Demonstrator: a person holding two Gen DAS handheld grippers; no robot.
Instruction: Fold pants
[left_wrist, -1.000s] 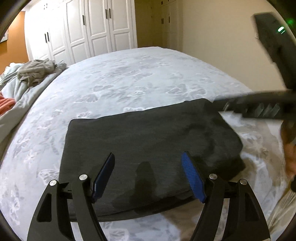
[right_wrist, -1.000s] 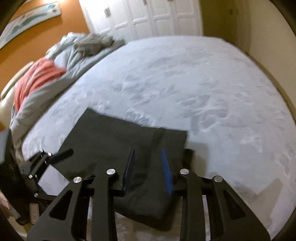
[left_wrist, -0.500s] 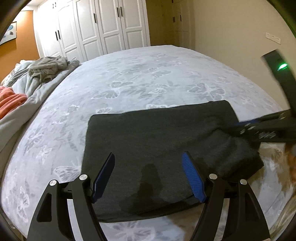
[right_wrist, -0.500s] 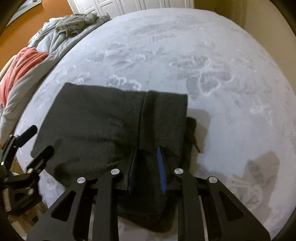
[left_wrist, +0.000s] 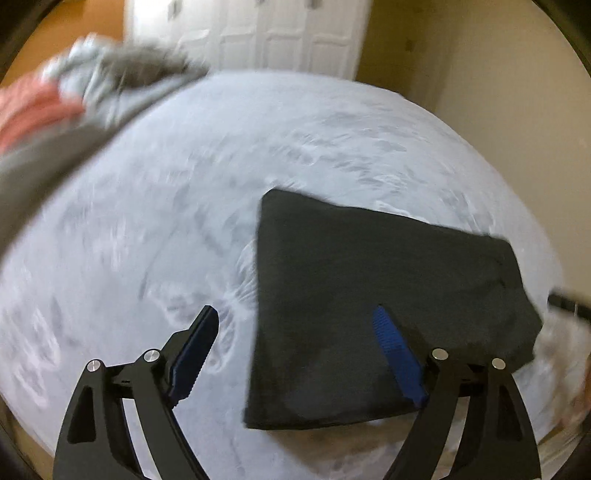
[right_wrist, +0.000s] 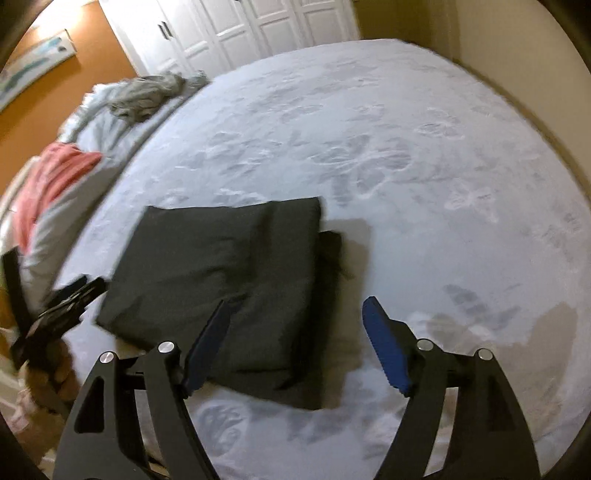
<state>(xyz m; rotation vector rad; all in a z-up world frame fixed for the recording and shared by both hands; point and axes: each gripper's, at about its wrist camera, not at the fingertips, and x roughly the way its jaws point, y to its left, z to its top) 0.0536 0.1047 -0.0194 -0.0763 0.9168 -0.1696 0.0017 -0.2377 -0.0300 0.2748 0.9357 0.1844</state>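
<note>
The dark grey pants (left_wrist: 376, 295) lie folded into a flat rectangle on the pale butterfly-print bed (left_wrist: 166, 229), near its front edge. They also show in the right wrist view (right_wrist: 229, 273), with a second layer sticking out at their right side. My left gripper (left_wrist: 295, 347) is open and empty, held above the pants' left edge. My right gripper (right_wrist: 295, 347) is open and empty, held above the pants' right edge. The left gripper also shows at the left of the right wrist view (right_wrist: 62, 310), held in a hand.
A heap of grey bedding (right_wrist: 147, 96) and a coral cloth (right_wrist: 48, 177) lie along the bed's left side. White wardrobe doors (right_wrist: 258, 22) stand behind the bed. A cream wall (left_wrist: 498, 92) runs along the right. The bed (right_wrist: 424, 166) stretches beyond the pants.
My right gripper was nearly shut low on the pants; it has opened wide and lifted off. My left gripper has swung left, so the pants now sit to its right.
</note>
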